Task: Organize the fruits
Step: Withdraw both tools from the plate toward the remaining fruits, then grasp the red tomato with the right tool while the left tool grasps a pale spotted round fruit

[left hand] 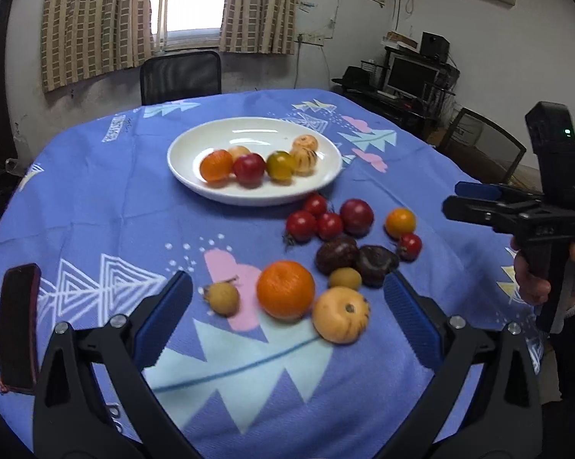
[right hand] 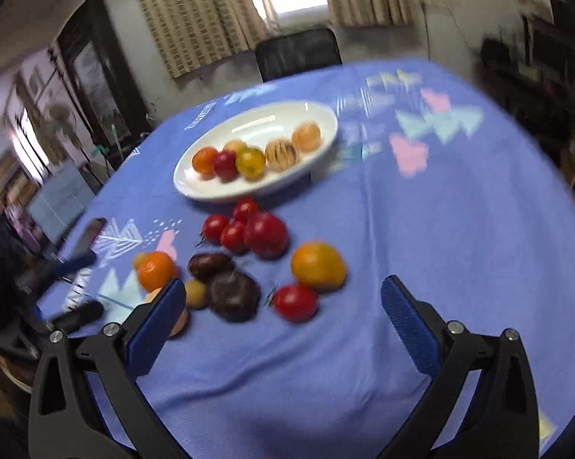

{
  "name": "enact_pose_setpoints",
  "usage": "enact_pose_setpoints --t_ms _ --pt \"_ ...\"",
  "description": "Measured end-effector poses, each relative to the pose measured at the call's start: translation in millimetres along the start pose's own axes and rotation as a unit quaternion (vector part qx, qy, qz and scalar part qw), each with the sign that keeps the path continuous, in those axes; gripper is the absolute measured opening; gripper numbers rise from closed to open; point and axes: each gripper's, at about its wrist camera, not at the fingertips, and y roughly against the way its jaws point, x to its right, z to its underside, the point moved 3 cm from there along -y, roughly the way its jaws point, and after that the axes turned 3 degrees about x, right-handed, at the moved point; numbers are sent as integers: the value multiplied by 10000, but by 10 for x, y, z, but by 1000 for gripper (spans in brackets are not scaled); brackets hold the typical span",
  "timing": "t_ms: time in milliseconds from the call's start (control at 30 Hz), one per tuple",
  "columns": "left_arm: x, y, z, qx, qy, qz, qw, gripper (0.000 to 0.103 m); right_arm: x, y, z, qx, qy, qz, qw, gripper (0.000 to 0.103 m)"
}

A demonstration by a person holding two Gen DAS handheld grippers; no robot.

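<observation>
While both grippers hang over the near edge of the tablecloth [left hand: 96, 199], neither holds anything. The left gripper [left hand: 287, 302] stands wide, its blue pads flanking a mandarin [left hand: 285, 289], a tan striped fruit [left hand: 341, 314] at the mandarin's 4 o'clock and touching it, and a small brown fruit [left hand: 222, 298] at its 9 o'clock, a little apart. The right gripper [right hand: 283, 306] is also wide; between its pads, farther along the cloth, lie a red tomato [right hand: 295, 302] and, at its 1 o'clock, an orange tomato [right hand: 318, 266]. In the left wrist view that gripper shows at 3 o'clock, held in a hand [left hand: 532, 279].

The white plate [left hand: 195, 141] sits at the table's 12 o'clock side and holds six fruits in a loose row, among them an orange one [left hand: 215, 165], a red one [left hand: 249, 168], a yellow-green one [left hand: 280, 164] and two tan striped ones. Just at the plate's 5 o'clock is a cluster of red tomatoes [left hand: 327, 218], and nearer lie two dark purple fruits [left hand: 358, 258], touching. A dark phone [left hand: 17, 325] lies at the cloth's 8 o'clock edge.
</observation>
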Motion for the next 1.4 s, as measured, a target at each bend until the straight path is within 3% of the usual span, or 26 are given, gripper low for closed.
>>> enact_pose_setpoints --t_ms 33,100,267,367,600,767,1100,1267,1400 --pt "40 -18 64 -35 27 132 9999 101 5 -7 39 15 -126 10 9999 101" --pt "99 -64 173 -134 103 424 9990 101 -62 -53 97 -61 56 282 9996 89" --pt "165 -111 257 -260 -20 437 9987 101 -140 -186 156 -76 464 821 9955 59" --pt "152 -82 252 -220 122 668 9974 101 -77 -318 177 -268 357 901 9949 49" --pt "145 -98 267 -280 119 571 9979 101 -73 -371 174 -170 386 947 9946 48" --pt "150 -92 272 -278 98 597 9978 101 -66 -413 154 -217 340 892 9952 37" --pt "64 -195 294 -451 287 414 9977 101 8 -364 150 -129 40 623 9980 35" --pt "8 -310 325 -636 420 318 9966 101 -45 -387 150 -188 189 737 9969 35" --pt "-76 -363 333 -736 761 454 9933 101 -74 -433 140 -254 295 816 9959 37"
